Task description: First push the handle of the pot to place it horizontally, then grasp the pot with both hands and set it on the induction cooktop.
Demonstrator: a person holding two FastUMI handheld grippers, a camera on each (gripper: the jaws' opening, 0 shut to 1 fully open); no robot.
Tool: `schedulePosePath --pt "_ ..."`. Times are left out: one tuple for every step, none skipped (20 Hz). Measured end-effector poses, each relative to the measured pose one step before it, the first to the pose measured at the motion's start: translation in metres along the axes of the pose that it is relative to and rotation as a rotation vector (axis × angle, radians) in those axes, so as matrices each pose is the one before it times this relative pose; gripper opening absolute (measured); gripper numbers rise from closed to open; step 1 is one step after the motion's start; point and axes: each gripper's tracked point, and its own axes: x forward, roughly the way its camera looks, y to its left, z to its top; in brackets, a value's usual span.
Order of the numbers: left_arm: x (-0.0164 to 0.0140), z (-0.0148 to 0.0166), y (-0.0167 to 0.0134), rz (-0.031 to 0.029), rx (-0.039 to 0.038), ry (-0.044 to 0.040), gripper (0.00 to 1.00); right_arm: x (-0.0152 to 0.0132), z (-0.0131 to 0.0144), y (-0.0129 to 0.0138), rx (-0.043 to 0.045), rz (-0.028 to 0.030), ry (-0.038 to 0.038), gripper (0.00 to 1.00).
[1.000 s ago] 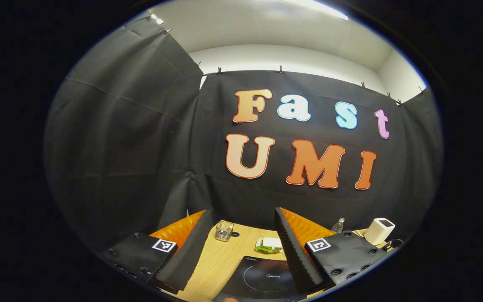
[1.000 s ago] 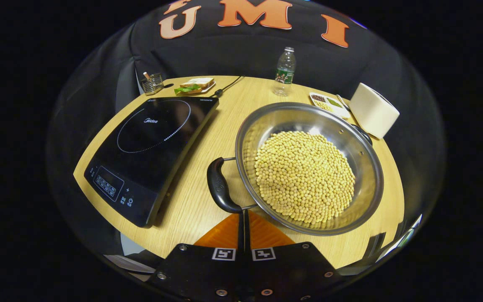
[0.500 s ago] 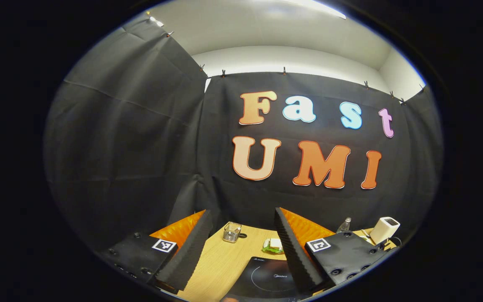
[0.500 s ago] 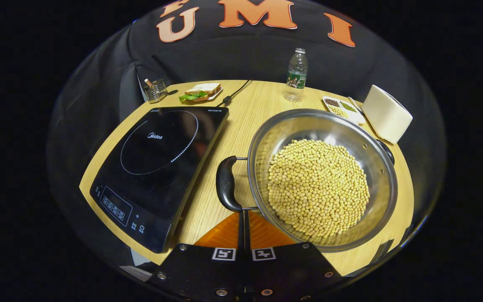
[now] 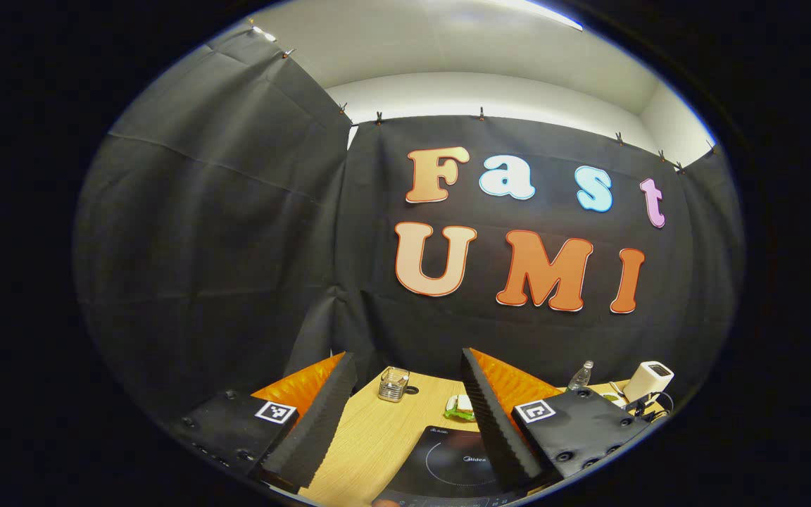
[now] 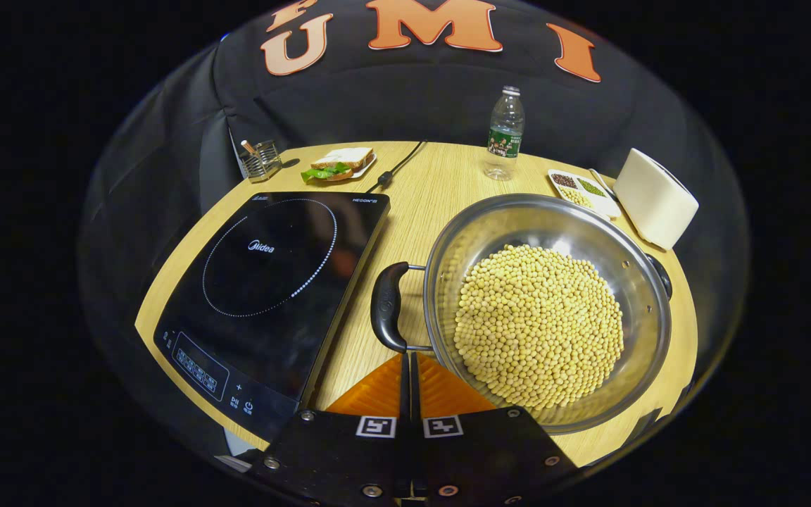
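Note:
A steel pot (image 6: pixel 518 220) full of yellow soybeans (image 6: pixel 539 324) stands on the wooden table (image 6: pixel 441 183), right of the black induction cooktop (image 6: pixel 272 282). Its black left handle (image 6: pixel 386 306) faces the cooktop, and its other handle (image 6: pixel 661 276) sits at the right rim. In the right gripper view my right gripper (image 6: pixel 405 358) is shut with nothing in it, its tip at the near end of the left handle. In the left gripper view my left gripper (image 5: pixel 405 355) is open and held high, with the cooktop (image 5: pixel 451 465) low between its fingers (image 5: pixel 321 415).
Along the far side of the table stand a water bottle (image 6: pixel 504 134), a white box (image 6: pixel 655 197), a small tray of spices (image 6: pixel 581 190), a sandwich on a plate (image 6: pixel 341 163) and a small glass holder (image 6: pixel 259 160). A black cable (image 6: pixel 395 169) runs from the cooktop.
With the right gripper's tip against its left handle, the pot has turned a little; that handle stands straighter and the far handle has swung right. The left gripper stays open, drifting slightly.

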Motion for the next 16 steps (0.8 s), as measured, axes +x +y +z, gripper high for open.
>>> schedulePosePath --pt "-0.00045 0.00000 0.00154 0.00183 -0.00134 0.00210 0.98 0.00049 0.00320 0.00128 0.00399 0.00269 -0.00440 0.00" --pt "-0.00081 -0.00028 0.00040 0.00098 -0.00040 0.00234 0.98 0.00025 0.00370 0.00226 0.00649 0.00569 -0.00776 0.00" --pt "0.00037 -0.00069 0.00155 0.00013 -0.00035 0.00345 0.98 0.00025 0.00790 0.00133 0.00696 0.00217 -0.02036 0.00" --pt "-0.00027 -0.00098 -0.00046 -0.00156 -0.00168 0.00307 0.98 0.00146 0.00804 -0.00060 -0.00289 -0.00693 -0.02295 0.00" --pt "0.00009 -0.00187 -0.00117 -0.00303 -0.00338 0.00268 0.98 0.00156 0.00430 -0.00185 -0.01714 -0.00842 -0.00492 0.00" --pt "-0.00084 -0.00127 -0.00095 -0.00383 -0.00455 0.00269 0.98 0.00185 -0.00150 0.00034 -0.01254 -0.00237 0.00548 0.00" --pt "0.00064 -0.00030 -0.00259 -0.00532 -0.00356 0.00364 0.98 0.00211 -0.00222 0.00006 -0.00333 -0.00485 0.00479 0.00" --pt "-0.00064 -0.00064 -0.00168 -0.00564 -0.00138 0.00400 0.98 0.00150 -0.00089 0.00089 -0.00729 -0.00361 0.00204 0.00" --pt "-0.00024 -0.00111 -0.00092 -0.00495 0.00141 0.00350 0.97 0.00197 0.00009 -0.00014 -0.00606 -0.00592 -0.00456 0.00" --pt "-0.00036 -0.00095 -0.00139 -0.00334 0.00294 0.00227 0.97 0.00054 0.00054 0.00077 -0.00574 -0.00596 -0.00649 0.00" --pt "-0.00004 -0.00153 -0.00096 -0.00315 0.00253 0.00194 0.97 -0.00004 0.00145 -0.00025 -0.00141 -0.00295 -0.00347 0.00" --pt "-0.00081 -0.00043 -0.00074 -0.00338 0.00005 0.00268 0.98 0.00015 0.00081 0.00008 0.00411 0.00020 -0.00169 0.00" --pt "-0.00080 -0.00160 -0.00102 -0.00498 -0.00205 0.00446 0.97 0.00099 0.00048 0.00036 0.00678 0.00128 -0.00077 0.00" --pt "-0.00060 -0.00113 -0.00185 -0.00557 -0.00211 0.00475 0.98 0.00119 0.00067 0.00030 0.00648 0.00140 -0.00075 0.00" --pt "-0.00072 -0.00251 -0.00221 -0.00510 0.00001 0.00524 0.97 0.00055 0.00136 -0.00031 0.00395 0.00033 -0.00137 0.00" --pt "-0.00026 -0.00197 -0.00144 -0.00401 0.00318 0.00584 0.98 0.00076 0.00095 0.00027 0.00124 -0.00024 -0.00276 0.00"
